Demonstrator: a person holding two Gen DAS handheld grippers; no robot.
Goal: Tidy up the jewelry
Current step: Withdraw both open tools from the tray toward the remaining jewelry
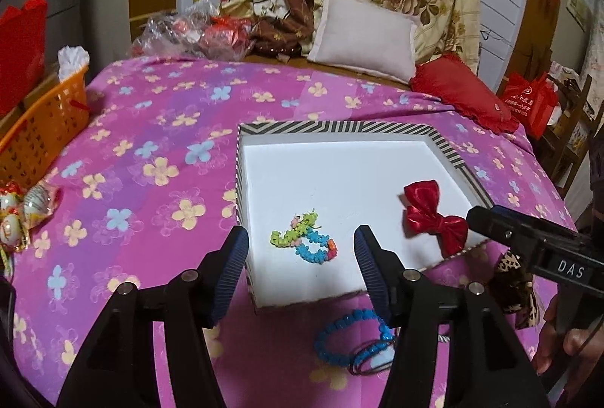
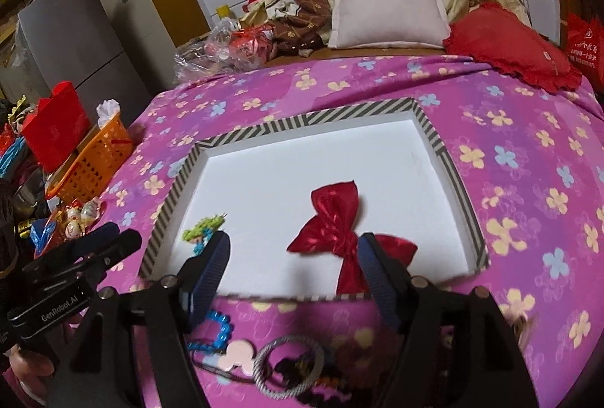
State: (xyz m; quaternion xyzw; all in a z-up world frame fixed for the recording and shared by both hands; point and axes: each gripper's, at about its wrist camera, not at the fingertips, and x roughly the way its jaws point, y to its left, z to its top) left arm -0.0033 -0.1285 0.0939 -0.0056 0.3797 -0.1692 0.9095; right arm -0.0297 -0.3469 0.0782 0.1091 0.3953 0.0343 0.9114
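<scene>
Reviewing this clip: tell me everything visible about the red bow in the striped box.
The red bow looks like shiny satin fabric with two puffed loops pinched at a knotted centre and a tail hanging toward the near wall. It lies flat and skewed on the white floor of the striped box, near the front right corner, its lower part reaching or overlapping the near rim. No gripper holds it; the right gripper hovers open just before it. It lies apart from the beaded bracelets.

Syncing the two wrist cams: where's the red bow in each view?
Left wrist: red bow lies at right of centre, inside the striped box near its right wall, just ahead of the right gripper.
Right wrist: red bow lies at centre, partly behind the gripper's own right finger.
Shared landmark: the striped box.
</scene>
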